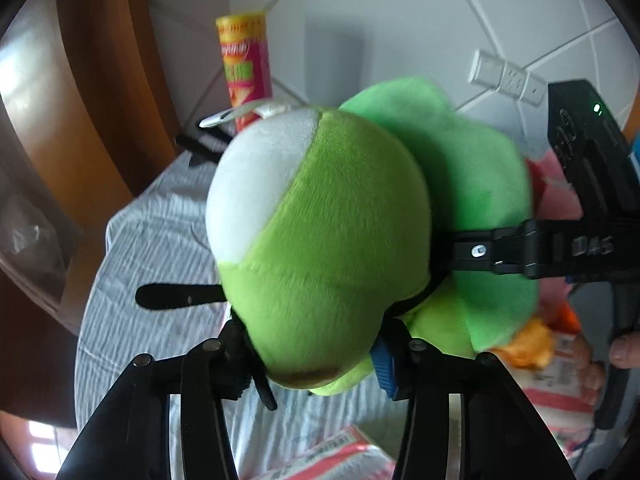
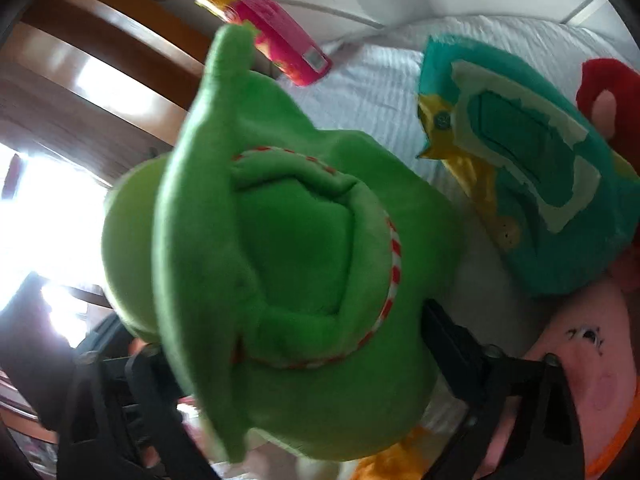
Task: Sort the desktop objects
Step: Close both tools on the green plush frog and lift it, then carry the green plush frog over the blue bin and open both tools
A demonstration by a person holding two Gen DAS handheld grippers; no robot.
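Observation:
A green plush toy [image 1: 328,240] with a white patch fills the left wrist view, held in the air above the white tablecloth [image 1: 160,232]. My left gripper [image 1: 312,356] is shut on its lower end. My right gripper [image 1: 464,248] comes in from the right and pinches the toy's side. In the right wrist view the same green plush toy [image 2: 296,264], with a red-and-white striped cord, sits between the fingers of my right gripper [image 2: 288,344]. A teal plush bird [image 2: 528,168] lies on the cloth to the right.
A pink and yellow chip can [image 1: 244,68] stands at the table's far edge, also in the right wrist view [image 2: 264,24]. Snack packets [image 1: 560,384] lie at the lower right. A red plush [image 2: 608,92] and a pink plush [image 2: 592,376] lie near the bird. A wooden frame [image 1: 100,92] stands left.

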